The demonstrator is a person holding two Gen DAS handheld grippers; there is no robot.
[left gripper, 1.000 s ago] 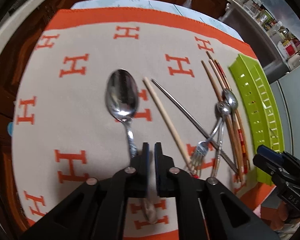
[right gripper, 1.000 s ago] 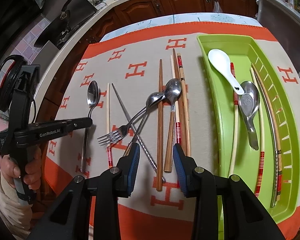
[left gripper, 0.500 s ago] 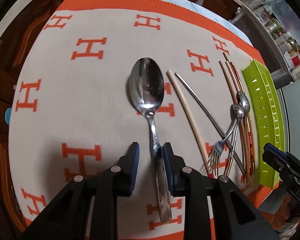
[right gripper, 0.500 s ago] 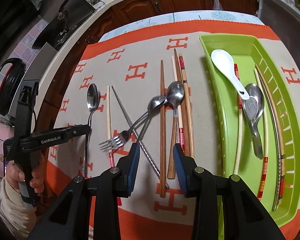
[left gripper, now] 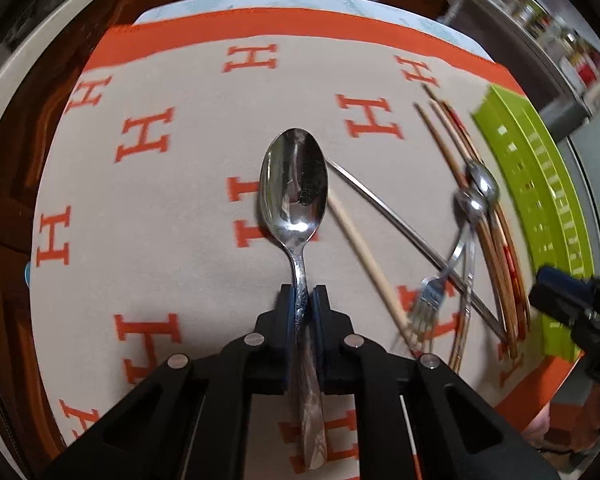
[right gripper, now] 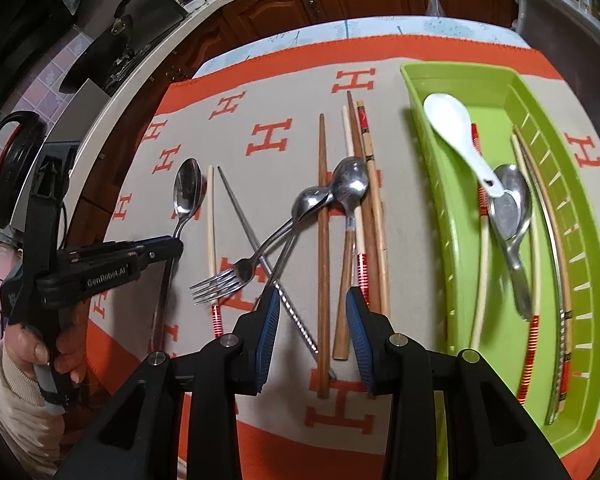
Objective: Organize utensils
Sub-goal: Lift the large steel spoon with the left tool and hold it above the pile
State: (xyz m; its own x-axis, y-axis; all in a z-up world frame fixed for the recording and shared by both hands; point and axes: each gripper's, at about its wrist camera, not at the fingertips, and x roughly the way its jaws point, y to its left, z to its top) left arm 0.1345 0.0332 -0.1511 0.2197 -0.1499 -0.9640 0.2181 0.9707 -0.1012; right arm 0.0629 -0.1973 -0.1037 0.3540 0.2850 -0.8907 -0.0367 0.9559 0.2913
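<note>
Left gripper [left gripper: 303, 306]: jaws pressed together on the spoon [left gripper: 294, 188] handle, just below the neck, bowl pointing away from the camera. Most of the handle runs back between the fingers toward the wrist. From the right wrist view the spoon [right gripper: 187, 188] sits farthest from the tray [right gripper: 432, 184] of all the loose pieces, with the left gripper [right gripper: 172, 246] across its handle. Cannot tell whether the spoon is clear of the cloth [left gripper: 180, 208] or resting on it.

Right gripper [right gripper: 312, 320]: jaws apart, holding nothing, hovering over the near ends of the loose chopsticks [right gripper: 322, 220] beside the tray.

Tray contents: white spoon [right gripper: 456, 136], a metal spoon and several chopsticks. Between the tray and the gripped spoon: fork [right gripper: 224, 278], two crossed metal spoons, more chopsticks.

Handling notes (judgement):
- Spoon is rigid polished steel; light, not fragile.
- Smooth handle likely slippery against the pads.
- Grip near the neck puts the long handle behind the jaws, so it may pivot if clamp force is low.
- A hold nearer mid-handle would balance better.
- Carry level and low toward the tray; pass over the fork and the crossed spoons without snagging.
</note>
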